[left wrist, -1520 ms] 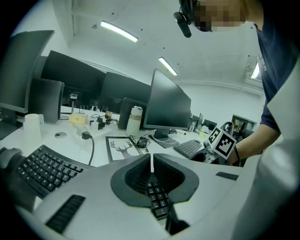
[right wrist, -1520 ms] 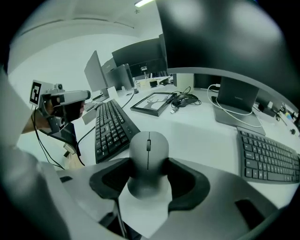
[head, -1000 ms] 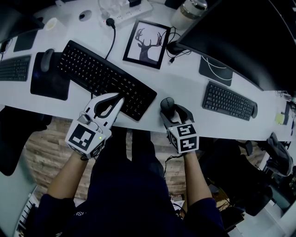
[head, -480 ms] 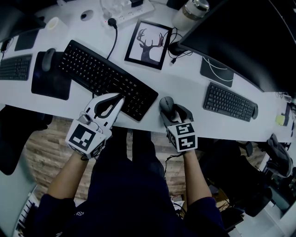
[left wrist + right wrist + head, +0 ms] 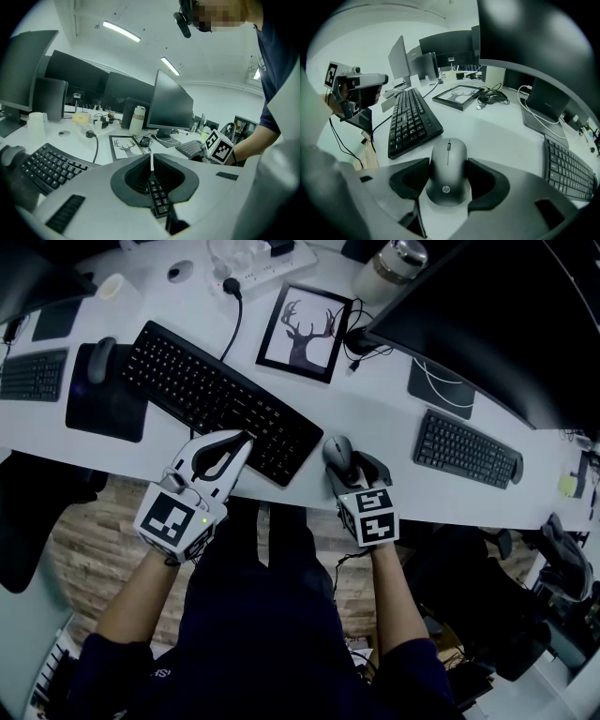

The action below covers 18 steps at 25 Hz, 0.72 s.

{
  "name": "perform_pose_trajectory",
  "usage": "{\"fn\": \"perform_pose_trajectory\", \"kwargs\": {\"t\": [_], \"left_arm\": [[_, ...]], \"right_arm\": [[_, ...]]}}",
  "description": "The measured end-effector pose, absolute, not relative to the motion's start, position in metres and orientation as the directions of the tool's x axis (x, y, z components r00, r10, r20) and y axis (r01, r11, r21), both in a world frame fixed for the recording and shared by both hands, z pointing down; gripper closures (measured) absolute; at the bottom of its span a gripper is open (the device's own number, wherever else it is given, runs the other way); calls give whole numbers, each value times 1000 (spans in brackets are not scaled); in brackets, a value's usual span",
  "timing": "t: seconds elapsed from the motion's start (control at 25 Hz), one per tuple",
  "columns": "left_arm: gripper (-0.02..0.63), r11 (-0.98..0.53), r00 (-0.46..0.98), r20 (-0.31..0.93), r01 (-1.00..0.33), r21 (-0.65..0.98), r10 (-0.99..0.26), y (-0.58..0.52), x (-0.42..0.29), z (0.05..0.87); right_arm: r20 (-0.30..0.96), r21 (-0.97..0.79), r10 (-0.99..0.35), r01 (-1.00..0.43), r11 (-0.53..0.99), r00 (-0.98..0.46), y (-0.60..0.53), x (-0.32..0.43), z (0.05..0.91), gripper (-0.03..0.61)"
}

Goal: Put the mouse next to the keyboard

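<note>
A dark grey mouse (image 5: 448,168) rests on the white desk (image 5: 375,404) just right of the long black keyboard (image 5: 220,404), a short gap from its right end. My right gripper (image 5: 448,161) is shut on the mouse, one pad pressed against each side; the head view shows this gripper (image 5: 341,458) at the desk's near edge. My left gripper (image 5: 232,442) is shut on nothing, its tips over the keyboard's near edge. In the left gripper view its jaws (image 5: 151,161) meet with only keys showing below them.
A framed deer picture (image 5: 303,329) lies behind the keyboard. A second small keyboard (image 5: 466,448) and a monitor stand (image 5: 439,385) are to the right. A mouse pad (image 5: 103,404) with another mouse sits far left. A power strip (image 5: 262,261) and a bottle (image 5: 386,263) are at the back.
My right gripper has edged slightly left with the mouse, toward the keyboard's right end. The left gripper has stayed in place.
</note>
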State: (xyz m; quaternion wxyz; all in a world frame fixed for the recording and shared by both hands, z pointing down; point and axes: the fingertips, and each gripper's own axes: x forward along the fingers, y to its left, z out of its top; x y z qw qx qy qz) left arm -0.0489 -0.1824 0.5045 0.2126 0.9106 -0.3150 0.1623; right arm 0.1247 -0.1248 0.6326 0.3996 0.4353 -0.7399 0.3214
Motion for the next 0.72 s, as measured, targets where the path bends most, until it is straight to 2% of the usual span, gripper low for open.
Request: {"fn": "perform_pose_trajectory", "kwargs": {"t": [0.72], "left_arm": [[571,-706,743,422,-651,278,-519,-185,-49,494]], "right_arm": [[874,-116,-391,-904,412,-290,-126,124,634,316]]}}
